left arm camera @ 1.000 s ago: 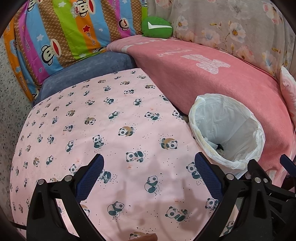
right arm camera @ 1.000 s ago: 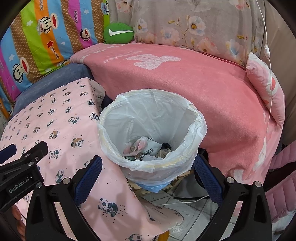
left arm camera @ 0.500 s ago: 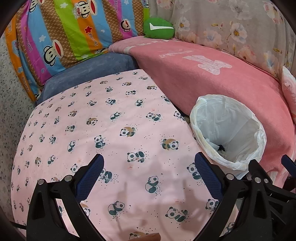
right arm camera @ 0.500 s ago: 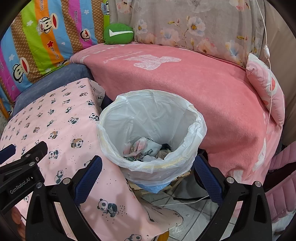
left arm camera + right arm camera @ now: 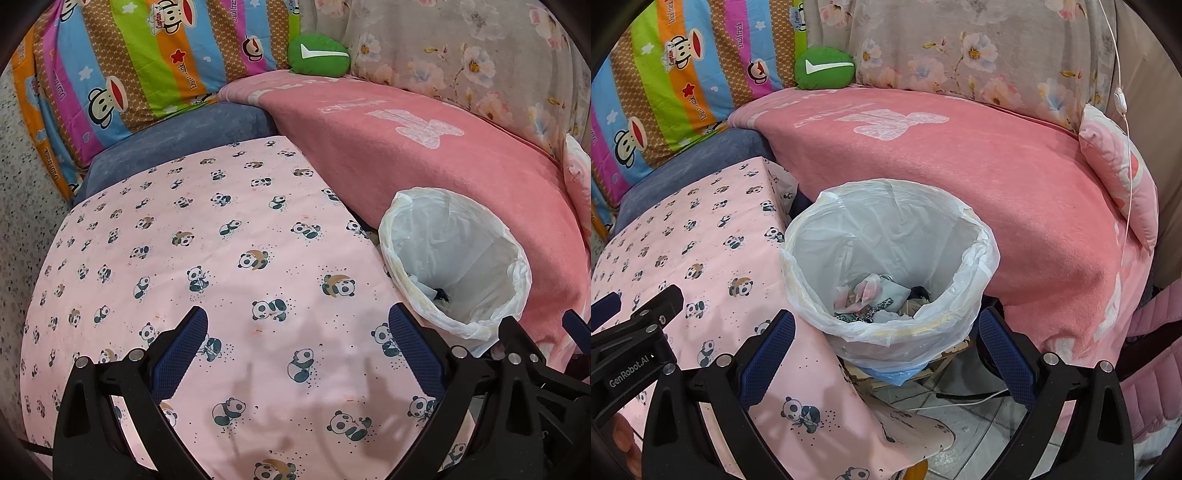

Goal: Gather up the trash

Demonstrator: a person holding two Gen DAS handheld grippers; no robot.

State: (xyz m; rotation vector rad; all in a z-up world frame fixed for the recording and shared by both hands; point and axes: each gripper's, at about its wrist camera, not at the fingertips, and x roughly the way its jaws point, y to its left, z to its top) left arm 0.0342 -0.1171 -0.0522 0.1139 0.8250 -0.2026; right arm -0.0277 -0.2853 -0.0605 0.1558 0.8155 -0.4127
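Observation:
A bin lined with a white plastic bag (image 5: 886, 236) stands beside the table, between it and the sofa; it also shows in the left wrist view (image 5: 458, 258). Crumpled wrappers and paper trash (image 5: 871, 299) lie in its bottom. My right gripper (image 5: 886, 347) is open and empty, just in front of and above the bin's near rim. My left gripper (image 5: 297, 343) is open and empty above the table with the pink panda-print cloth (image 5: 207, 236), to the left of the bin. No loose trash shows on the cloth.
A sofa under a pink blanket (image 5: 960, 155) runs behind the bin. A green cushion (image 5: 317, 55) and a striped monkey-print cover (image 5: 129, 66) are at the back. A pink pillow (image 5: 1115, 166) and a white cable (image 5: 1123, 96) are at the right. Tiled floor (image 5: 967, 428) lies below the bin.
The left wrist view has shifted slightly, so the table and bin sit a little lower in it. The right gripper has barely moved. Both grippers stay open and empty.

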